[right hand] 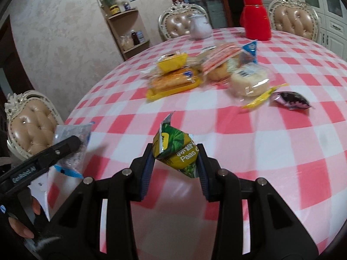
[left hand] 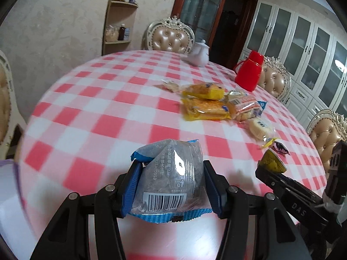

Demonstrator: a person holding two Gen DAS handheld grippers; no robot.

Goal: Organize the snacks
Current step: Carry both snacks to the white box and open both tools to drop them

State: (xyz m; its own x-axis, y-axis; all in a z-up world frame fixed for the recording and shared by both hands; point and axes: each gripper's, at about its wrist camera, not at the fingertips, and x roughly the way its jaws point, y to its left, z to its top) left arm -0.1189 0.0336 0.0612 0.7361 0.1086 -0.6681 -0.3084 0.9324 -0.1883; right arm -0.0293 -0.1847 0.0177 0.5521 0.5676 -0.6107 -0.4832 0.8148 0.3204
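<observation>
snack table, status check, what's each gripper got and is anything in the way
Left gripper shut on clear blue-edged snack packet. Right gripper shut on green-yellow peas packet. Pile of wrapped snacks farther back on checked tablecloth; nothing blocking.

Both handheld tools are matte black plastic. The left gripper (left hand: 172, 186) and right gripper (right hand: 175, 168) carry ribbed blue pads inside their jaws, silver round screws on the linkage arms, and white lettering along their sides.
</observation>
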